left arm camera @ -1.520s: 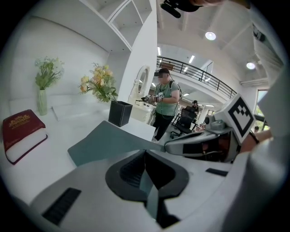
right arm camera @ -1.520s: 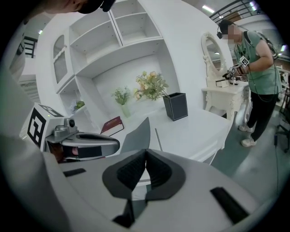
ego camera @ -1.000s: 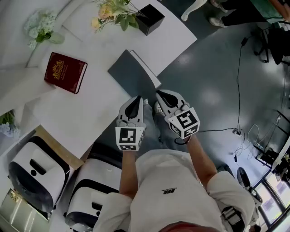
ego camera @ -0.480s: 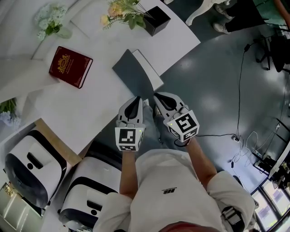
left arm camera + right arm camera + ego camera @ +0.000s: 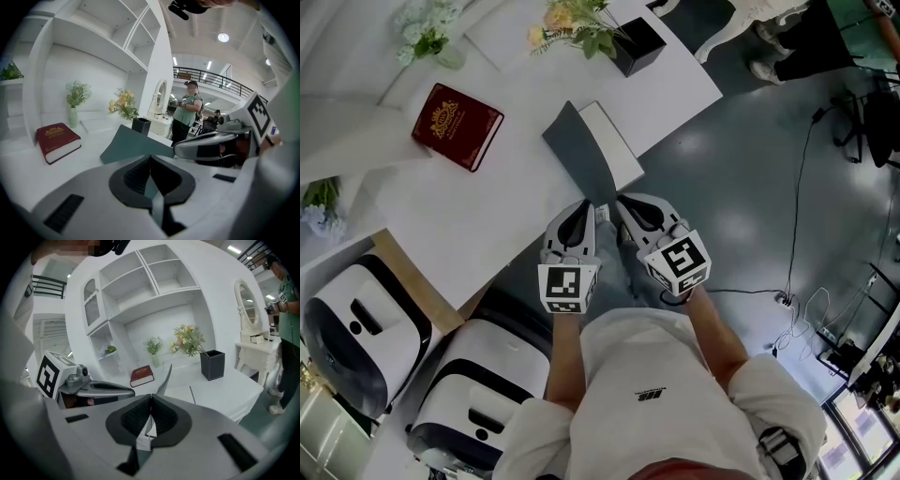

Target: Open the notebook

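Notebook (image 5: pixel 615 150) grey cover (image 5: pixel 574 150) raised, pinched in jaws of left gripper (image 5: pixel 581 205) and right gripper (image 5: pixel 624 201); red book (image 5: pixel 457 127), black vase (image 5: pixel 639 45) beyond.

Bare table (image 5: pixel 487 216) lies between red book (image 5: pixel 457 127) and raised notebook cover (image 5: pixel 578 157); black box (image 5: pixel 639 45) behind.

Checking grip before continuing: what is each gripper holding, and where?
Both the left gripper and the right gripper pinch the notebook's grey cover at its near edge, raised off the pages.

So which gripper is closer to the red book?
Left. In the head view the left gripper sits below and right of the red book; the right gripper is farther right, beyond the left one.
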Demonstrator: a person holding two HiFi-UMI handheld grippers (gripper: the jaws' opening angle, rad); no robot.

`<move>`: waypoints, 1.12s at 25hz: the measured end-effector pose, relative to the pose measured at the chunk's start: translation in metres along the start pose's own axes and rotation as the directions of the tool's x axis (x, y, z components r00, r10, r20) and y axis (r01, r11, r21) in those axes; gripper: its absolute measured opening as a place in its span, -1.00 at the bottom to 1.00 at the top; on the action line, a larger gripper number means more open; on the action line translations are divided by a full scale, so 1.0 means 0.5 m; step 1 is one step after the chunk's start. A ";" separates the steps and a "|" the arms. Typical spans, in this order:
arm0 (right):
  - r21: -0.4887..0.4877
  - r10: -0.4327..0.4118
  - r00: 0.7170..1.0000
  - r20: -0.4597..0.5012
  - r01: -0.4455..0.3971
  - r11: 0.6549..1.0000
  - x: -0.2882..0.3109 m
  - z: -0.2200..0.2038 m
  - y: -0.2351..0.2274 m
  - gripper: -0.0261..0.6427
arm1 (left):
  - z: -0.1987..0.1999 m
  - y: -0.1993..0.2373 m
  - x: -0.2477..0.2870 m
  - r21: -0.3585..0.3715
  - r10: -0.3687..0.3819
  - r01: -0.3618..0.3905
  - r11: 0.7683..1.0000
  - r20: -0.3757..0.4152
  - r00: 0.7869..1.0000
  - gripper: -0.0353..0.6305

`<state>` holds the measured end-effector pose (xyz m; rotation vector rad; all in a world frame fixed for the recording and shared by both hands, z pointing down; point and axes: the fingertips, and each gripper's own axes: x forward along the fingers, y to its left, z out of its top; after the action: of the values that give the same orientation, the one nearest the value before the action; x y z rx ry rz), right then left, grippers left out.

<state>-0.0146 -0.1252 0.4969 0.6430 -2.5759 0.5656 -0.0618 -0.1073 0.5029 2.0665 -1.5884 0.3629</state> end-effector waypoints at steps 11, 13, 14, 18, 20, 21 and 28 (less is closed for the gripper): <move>-0.059 0.075 0.997 0.001 -0.075 0.995 0.011 0.007 0.049 -0.93 | -0.004 0.017 -0.040 -0.023 0.063 -0.063 0.998 0.015 0.998 -0.89; -0.068 0.090 0.996 0.000 -0.090 0.994 0.014 0.008 0.059 -0.93 | -0.003 0.021 -0.047 -0.029 0.075 -0.074 0.997 0.022 0.997 -0.89; -0.073 0.098 0.995 0.000 -0.097 0.993 0.015 0.009 0.064 -0.93 | -0.003 0.023 -0.051 -0.032 0.081 -0.080 0.996 0.025 0.996 -0.89; -0.089 0.124 0.992 -0.007 -0.124 0.988 0.019 0.009 0.081 -0.93 | -0.010 0.032 -0.065 -0.044 0.106 -0.104 0.994 0.028 0.994 -0.89; -0.098 0.135 0.991 -0.012 -0.135 0.986 0.021 0.009 0.088 -0.93 | -0.015 0.036 -0.071 -0.048 0.117 -0.116 0.992 0.026 0.993 -0.89; -0.101 0.141 0.990 -0.012 -0.142 0.985 0.023 0.009 0.092 -0.93 | -0.016 0.037 -0.074 -0.051 0.122 -0.121 0.991 0.026 0.992 -0.89; -0.122 0.184 0.982 -0.030 -0.186 0.975 0.031 0.005 0.117 -0.93 | -0.020 0.051 -0.093 -0.067 0.158 -0.155 0.986 0.035 0.987 -0.89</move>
<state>-0.0582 -0.0844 0.4861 0.3566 -2.6456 0.4613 -0.0982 -0.0688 0.4939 1.9178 -1.7687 0.3228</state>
